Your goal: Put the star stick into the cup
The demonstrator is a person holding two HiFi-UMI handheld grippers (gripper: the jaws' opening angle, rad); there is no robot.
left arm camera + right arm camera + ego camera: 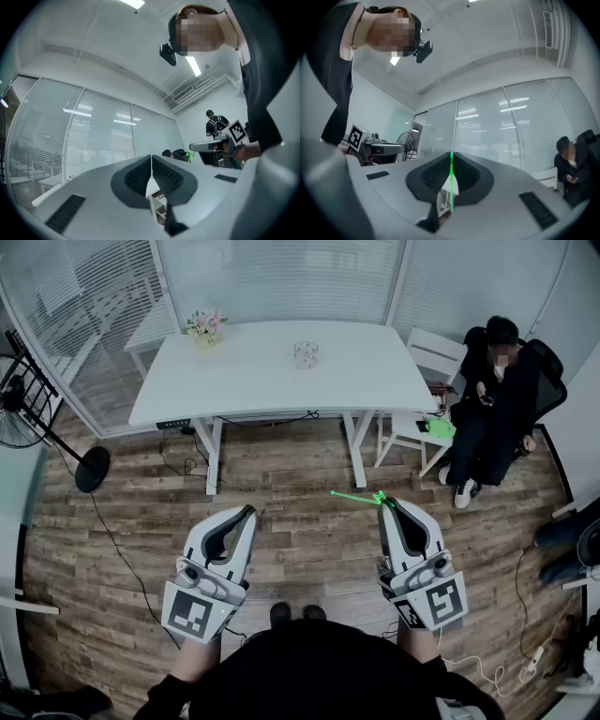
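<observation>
far left, a black standing fan [28,395] stands on the wooden plank floor [309,549]. my left gripper [247,512] is held low in front of my body, over the floor, its nose aimed forward at the white rectangular table [253,381] and leaning a little right. in the left gripper view its tongs are pressed together with nothing between them. a small pot of pink flowers [204,326] sits at the table's back left, and the small clear glass cup [306,353] stands nearer the middle, well apart from both grippers. the thin green star stick [354,494] lies roughly level above the floor, jutting leftward from the tip of my right gripper [386,503]. its tongs are pinched narrow on the stick. this gripper is held equally low, leaning slightly left. far right, a person in black [492,399] sits beside a white chair [427,357].
</observation>
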